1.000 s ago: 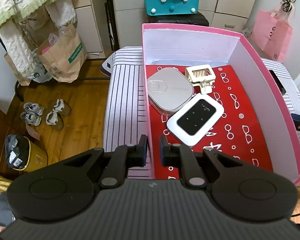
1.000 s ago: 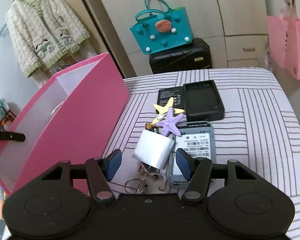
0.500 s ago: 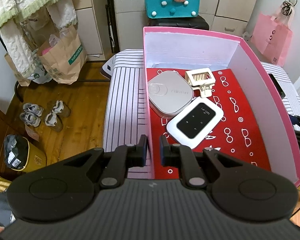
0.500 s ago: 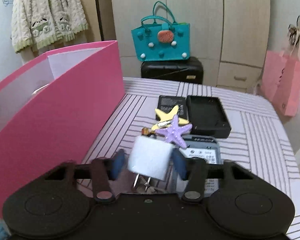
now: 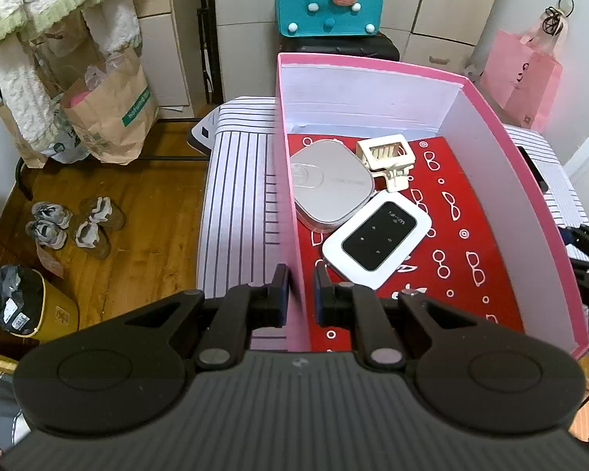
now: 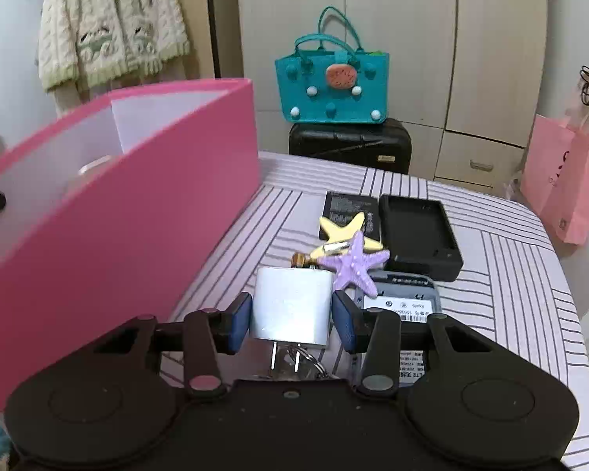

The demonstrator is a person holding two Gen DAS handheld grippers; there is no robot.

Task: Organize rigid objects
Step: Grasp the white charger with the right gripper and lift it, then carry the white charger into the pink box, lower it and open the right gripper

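Observation:
My left gripper [image 5: 297, 294] is shut on the near left wall of the pink box [image 5: 290, 204]. Inside the box lie a silver rounded case [image 5: 331, 184], a white WiFi router [image 5: 377, 237] and a cream hair clip [image 5: 388, 161] on a red lining. My right gripper [image 6: 292, 316] is shut on a white plug adapter [image 6: 292, 310], held above the striped table [image 6: 510, 274] beside the box's outer right wall [image 6: 129, 243]. Behind it lie a purple starfish [image 6: 353, 263] and a yellow starfish [image 6: 343, 229].
On the table are a black battery [image 6: 343, 206], a black tray-like case [image 6: 418, 231], a grey labelled device [image 6: 402, 302] and keys under the adapter. A teal bag [image 6: 331, 86] sits on a black suitcase [image 6: 349, 143] behind. Shoes and paper bags lie on the floor to the left.
My right gripper has closed on the white plug adapter and lifted it off the table. My left gripper keeps its hold on the box wall.

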